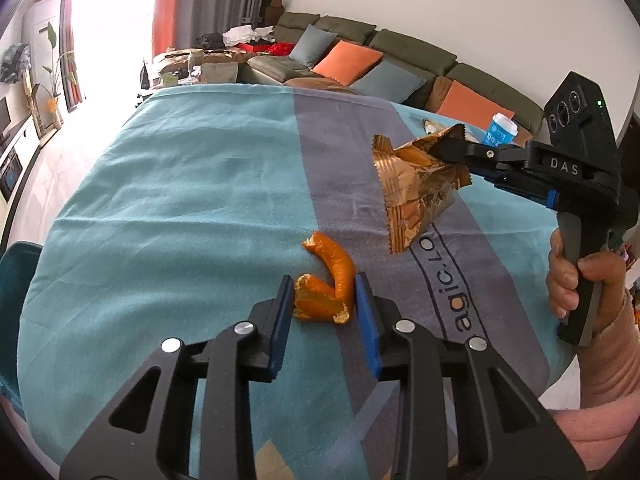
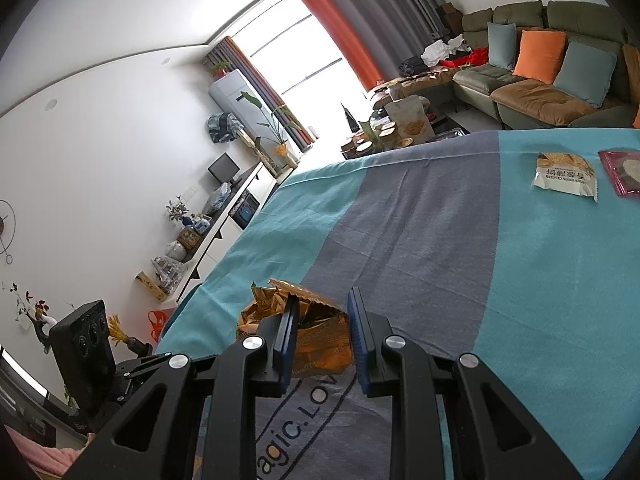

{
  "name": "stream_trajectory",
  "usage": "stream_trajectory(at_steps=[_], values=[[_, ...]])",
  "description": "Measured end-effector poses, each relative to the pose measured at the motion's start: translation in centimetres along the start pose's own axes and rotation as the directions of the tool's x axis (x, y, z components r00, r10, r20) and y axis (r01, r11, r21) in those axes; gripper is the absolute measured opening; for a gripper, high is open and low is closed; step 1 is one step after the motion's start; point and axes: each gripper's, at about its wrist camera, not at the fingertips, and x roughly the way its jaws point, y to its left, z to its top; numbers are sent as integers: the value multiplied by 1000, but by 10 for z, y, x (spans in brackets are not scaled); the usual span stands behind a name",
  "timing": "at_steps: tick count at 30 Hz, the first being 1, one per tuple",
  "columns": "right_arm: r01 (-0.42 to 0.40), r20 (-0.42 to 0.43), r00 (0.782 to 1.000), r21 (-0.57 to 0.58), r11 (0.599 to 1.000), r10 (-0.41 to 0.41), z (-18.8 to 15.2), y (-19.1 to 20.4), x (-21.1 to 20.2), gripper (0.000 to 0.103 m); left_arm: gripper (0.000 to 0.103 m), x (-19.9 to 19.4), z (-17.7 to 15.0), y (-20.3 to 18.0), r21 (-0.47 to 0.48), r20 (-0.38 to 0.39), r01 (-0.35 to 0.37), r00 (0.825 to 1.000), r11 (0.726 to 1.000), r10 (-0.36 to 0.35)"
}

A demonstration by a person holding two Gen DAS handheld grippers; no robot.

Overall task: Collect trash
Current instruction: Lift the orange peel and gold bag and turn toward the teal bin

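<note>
An orange peel lies on the teal and grey tablecloth. My left gripper is open with its jaws on either side of the near end of the peel. My right gripper holds a crumpled gold snack wrapper above the cloth. In the right wrist view the wrapper hangs off the left finger while the right gripper shows a wide gap between its jaws.
A white snack packet and a red packet lie on the far part of the cloth. A blue cup stands behind the right gripper. A sofa with cushions lies beyond the table.
</note>
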Motion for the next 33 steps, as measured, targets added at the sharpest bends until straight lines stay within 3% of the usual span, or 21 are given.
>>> stream_trajectory(at_steps=[15, 33], values=[[-42, 5, 999, -15, 999, 42, 1, 20, 9, 23, 30, -45, 2, 14, -24, 81, -52, 995, 998, 54], [-97, -10, 995, -41, 994, 97, 1, 47, 23, 23, 26, -77, -3, 35, -74, 119, -102, 987, 992, 110]])
